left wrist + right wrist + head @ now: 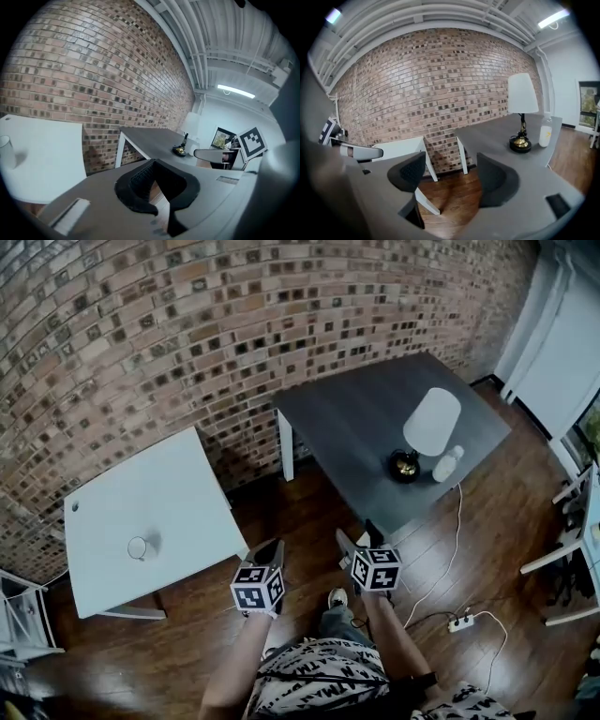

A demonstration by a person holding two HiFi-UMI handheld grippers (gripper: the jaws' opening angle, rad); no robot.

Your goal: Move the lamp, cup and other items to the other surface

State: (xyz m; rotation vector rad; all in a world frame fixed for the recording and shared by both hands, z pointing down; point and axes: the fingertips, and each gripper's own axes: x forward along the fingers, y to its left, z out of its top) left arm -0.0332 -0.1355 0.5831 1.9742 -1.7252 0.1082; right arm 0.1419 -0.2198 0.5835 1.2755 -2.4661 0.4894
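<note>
Two tables: the dark table [375, 418] bears the lamp [431, 423], its stem hidden under the shade, with a pale bottle [448, 465] just beside its base; the white table [141, 512] bears the cup [139, 547], too small to see into. Over the wood floor [309, 493] the right gripper [454, 180] holds its jaws apart and empty, the left gripper [157, 187] nearly together on nothing

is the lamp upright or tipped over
Upright: the lamp stands on its base on the dark table, shade straight above the stem.
</note>
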